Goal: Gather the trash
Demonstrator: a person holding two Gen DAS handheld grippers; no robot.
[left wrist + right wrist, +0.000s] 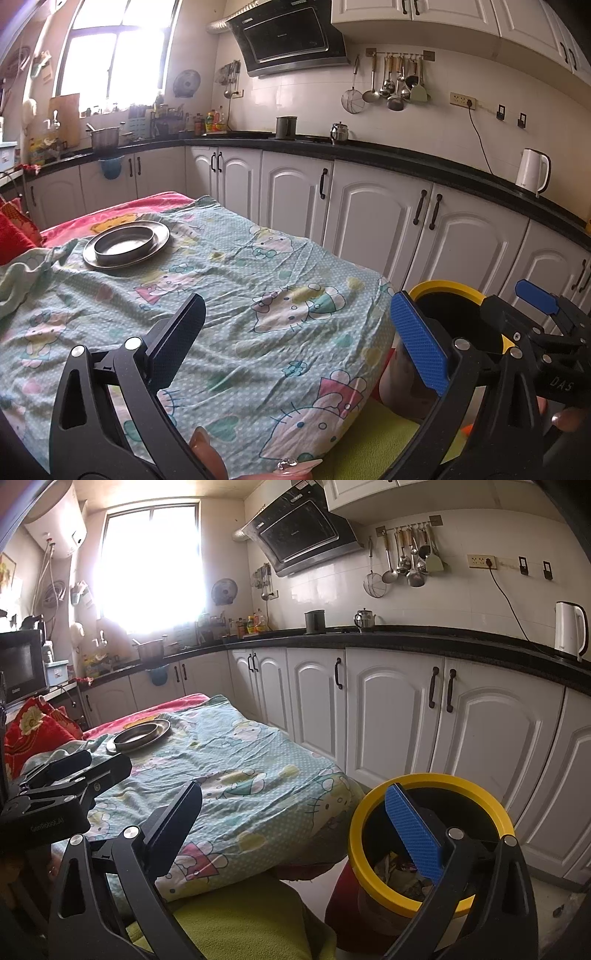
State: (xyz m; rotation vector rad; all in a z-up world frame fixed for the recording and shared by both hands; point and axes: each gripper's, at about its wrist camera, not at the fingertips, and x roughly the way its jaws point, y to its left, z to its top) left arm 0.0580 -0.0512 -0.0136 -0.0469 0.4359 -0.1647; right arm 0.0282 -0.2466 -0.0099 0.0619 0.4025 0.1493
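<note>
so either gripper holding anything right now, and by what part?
Nothing held. Left gripper and right gripper are both open with nothing between the fingers.

The room is a kitchen with white tiled walls (325, 590) and a bright window (151, 568) that gives strong light. White cabinets (391, 698) stand under a black countertop (406, 637), and upper cabinets (417, 14) hang above. A black range hood (306, 531) is on the wall, beside hanging utensils (410, 561). A white kettle (570, 631) stands on the countertop. The floor (554, 897) is pale.
</note>
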